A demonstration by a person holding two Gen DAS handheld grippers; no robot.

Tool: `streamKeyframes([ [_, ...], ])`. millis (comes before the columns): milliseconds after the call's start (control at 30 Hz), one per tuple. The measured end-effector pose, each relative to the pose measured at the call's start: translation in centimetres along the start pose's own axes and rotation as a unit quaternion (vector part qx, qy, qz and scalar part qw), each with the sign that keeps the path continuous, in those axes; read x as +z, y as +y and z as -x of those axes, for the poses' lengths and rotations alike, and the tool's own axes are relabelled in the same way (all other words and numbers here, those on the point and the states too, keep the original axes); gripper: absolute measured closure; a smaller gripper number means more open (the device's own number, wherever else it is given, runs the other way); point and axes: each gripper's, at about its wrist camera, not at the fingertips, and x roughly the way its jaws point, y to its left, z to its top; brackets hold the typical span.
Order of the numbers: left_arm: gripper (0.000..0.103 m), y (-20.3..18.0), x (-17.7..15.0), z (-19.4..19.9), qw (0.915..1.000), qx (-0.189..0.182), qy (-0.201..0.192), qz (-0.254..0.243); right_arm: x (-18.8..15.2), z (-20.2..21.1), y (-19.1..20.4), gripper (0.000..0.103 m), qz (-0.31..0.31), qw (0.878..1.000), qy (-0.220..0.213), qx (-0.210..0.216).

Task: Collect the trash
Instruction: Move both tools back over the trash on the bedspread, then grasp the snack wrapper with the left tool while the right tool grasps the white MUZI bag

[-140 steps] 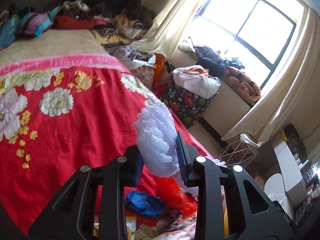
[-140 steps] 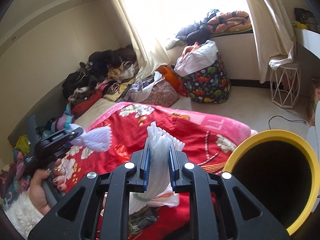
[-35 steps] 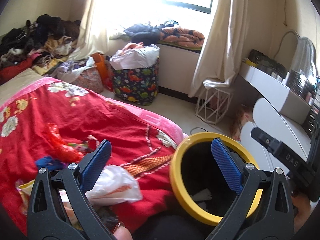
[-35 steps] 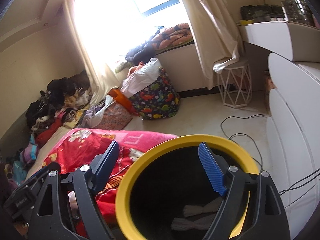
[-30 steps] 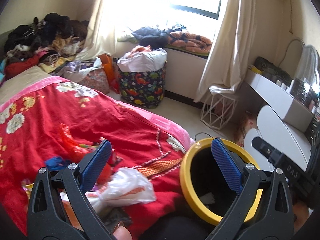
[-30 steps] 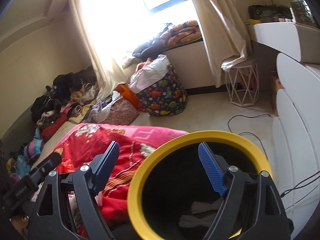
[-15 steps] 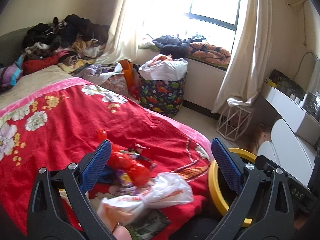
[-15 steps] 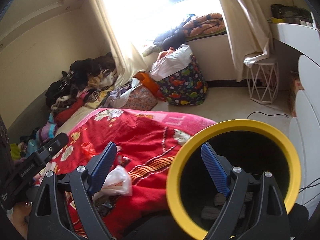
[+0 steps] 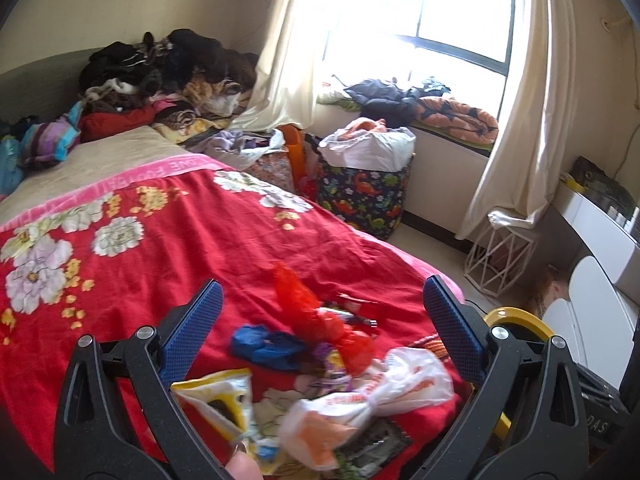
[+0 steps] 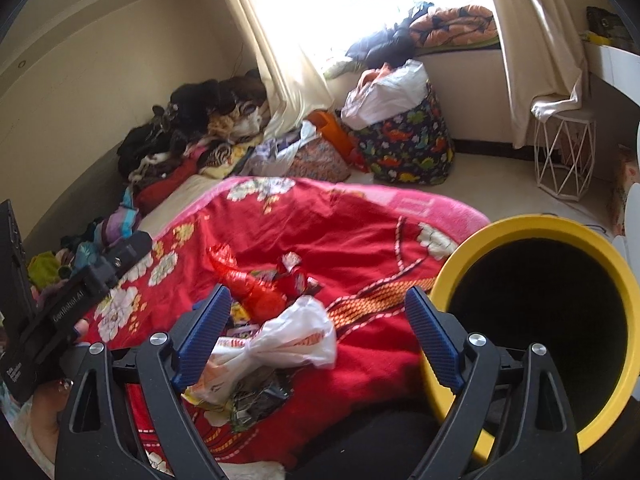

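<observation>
Left gripper [image 9: 322, 320] up over the red blanket [image 9: 160, 240], jaws wide apart, nothing between them. Right gripper [image 10: 318, 328] the same, jaws wide and bare. Down on the blanket, a heap of trash: white plastic bag [image 10: 280, 340], red crinkly wrap [image 9: 308, 308], blue scrap [image 9: 264, 346], yellow packet [image 9: 218, 400]. Just beside the bed edge, on the right, a yellow bin [image 10: 532, 228] with a dark inside. Farther off by the window, a dinosaur basket [image 9: 362, 196].
</observation>
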Motion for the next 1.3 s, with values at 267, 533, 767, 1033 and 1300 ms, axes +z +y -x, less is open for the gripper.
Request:
streamKeyframes([
  [267,0.011,4.3,-1.5,0.0,0.9988,0.043,0.02,0.01,-0.8,-3.0,1.1,0.017,0.0,0.999,0.039,-0.003],
  [533,0.011,8.1,-4.6,0.2,0.996,0.065,0.061,0.014,-1.9,-7.1,0.6,0.017,-0.032,0.995,0.096,-0.008],
  [767,0.018,10.9,-7.0,0.0,0.9917,0.07,0.102,0.035,-2.6,-10.1,0.3,0.017,-0.057,0.989,0.14,-0.003],
  [1033,0.043,12.6,-9.2,-1.3,0.9839,0.046,0.162,0.059,-2.8,-12.2,0.4,0.021,-0.077,0.984,0.161,0.015],
  [1300,0.054,11.3,-10.6,-2.6,0.9792,0.032,0.194,0.047,-2.1,-12.3,0.7,0.047,-0.082,0.982,0.164,0.039],
])
